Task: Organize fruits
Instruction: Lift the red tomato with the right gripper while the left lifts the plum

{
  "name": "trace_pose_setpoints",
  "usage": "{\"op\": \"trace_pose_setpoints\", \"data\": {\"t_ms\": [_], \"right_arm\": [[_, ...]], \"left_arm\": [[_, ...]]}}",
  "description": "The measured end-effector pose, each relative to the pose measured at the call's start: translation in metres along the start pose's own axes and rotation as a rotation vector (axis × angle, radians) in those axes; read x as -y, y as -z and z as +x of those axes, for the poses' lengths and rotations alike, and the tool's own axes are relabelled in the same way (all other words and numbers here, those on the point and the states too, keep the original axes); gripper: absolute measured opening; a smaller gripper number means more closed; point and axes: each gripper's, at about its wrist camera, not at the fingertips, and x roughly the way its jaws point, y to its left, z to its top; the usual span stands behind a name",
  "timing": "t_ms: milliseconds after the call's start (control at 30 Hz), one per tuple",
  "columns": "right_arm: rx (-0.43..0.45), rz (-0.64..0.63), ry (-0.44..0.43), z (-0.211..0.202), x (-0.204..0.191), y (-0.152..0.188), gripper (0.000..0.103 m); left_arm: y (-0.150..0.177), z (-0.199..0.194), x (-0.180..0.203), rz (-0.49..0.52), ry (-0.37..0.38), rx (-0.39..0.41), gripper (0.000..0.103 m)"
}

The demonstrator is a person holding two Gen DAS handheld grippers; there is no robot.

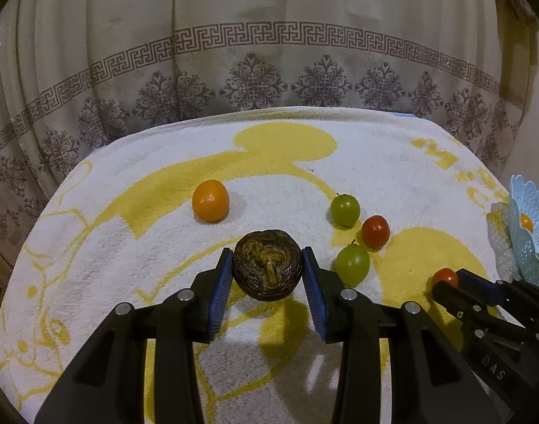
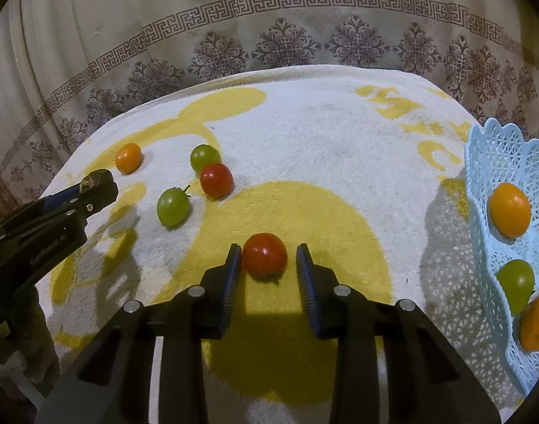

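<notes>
White/yellow towel [image 2: 322, 134] w/ loose fruits [image 2: 216, 179], blue basket [image 2: 495, 148] at right edge.

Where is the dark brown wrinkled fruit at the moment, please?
In the left wrist view, the dark brown fruit sits centre, clamped in the left gripper, above the towel, with a green fruit to its right.

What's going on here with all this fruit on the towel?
A person is sorting fruit with two handheld grippers. The left gripper is clamped on a dark wrinkled fruit. The right gripper brackets a red tomato, its right pad not touching. The blue basket already holds some fruit; four pieces wait on the towel.
</notes>
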Motion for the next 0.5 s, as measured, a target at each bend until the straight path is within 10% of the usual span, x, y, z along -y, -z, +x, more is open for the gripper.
{"op": "trace_pose_setpoints", "data": {"t_ms": [500], "right_arm": [[0.001, -0.004, -0.010, 0.0022, 0.0003, 0.0004, 0.033]], "left_arm": [[0.0011, -0.0010, 0.0027, 0.005, -0.001, -0.001, 0.039]]}}
